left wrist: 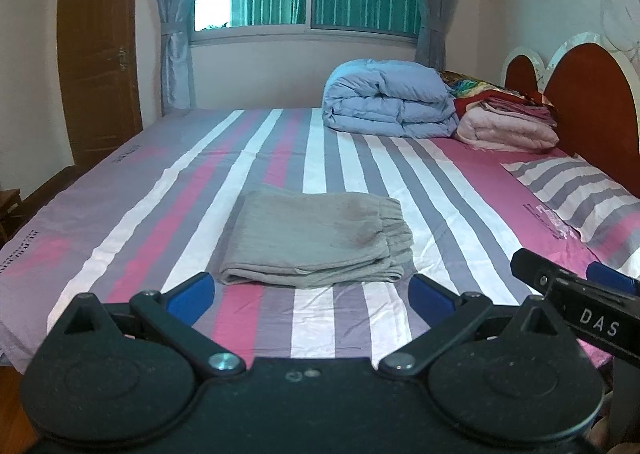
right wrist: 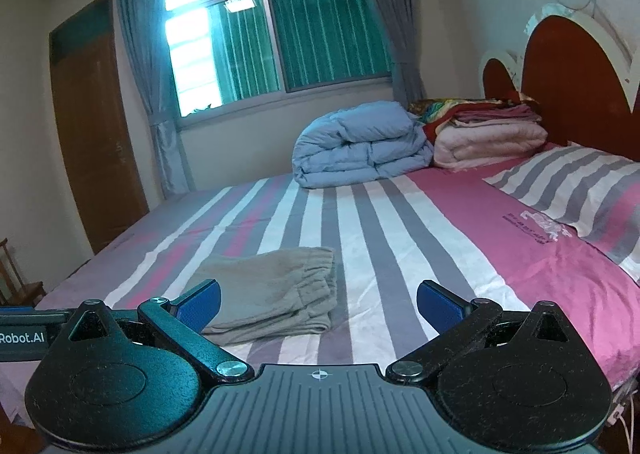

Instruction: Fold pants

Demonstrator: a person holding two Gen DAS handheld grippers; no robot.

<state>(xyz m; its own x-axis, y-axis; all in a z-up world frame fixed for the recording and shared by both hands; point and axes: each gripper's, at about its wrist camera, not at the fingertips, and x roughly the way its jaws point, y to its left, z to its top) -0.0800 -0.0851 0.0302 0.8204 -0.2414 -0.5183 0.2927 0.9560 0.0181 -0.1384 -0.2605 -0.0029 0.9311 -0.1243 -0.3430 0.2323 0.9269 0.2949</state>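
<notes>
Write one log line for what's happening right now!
pants: folded, on bed | left gripper: open, empty | right gripper: open, empty

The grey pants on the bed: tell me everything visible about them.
The grey pants are a soft, slightly ribbed fabric, folded into a compact, roughly rectangular stack of several layers. The gathered elastic waistband lies on the side toward the headboard, and a faint darker patch shows near it. They lie flat on the striped bedsheet, near its front edge. Neither the left tool nor the right tool touches them; both are open.
</notes>
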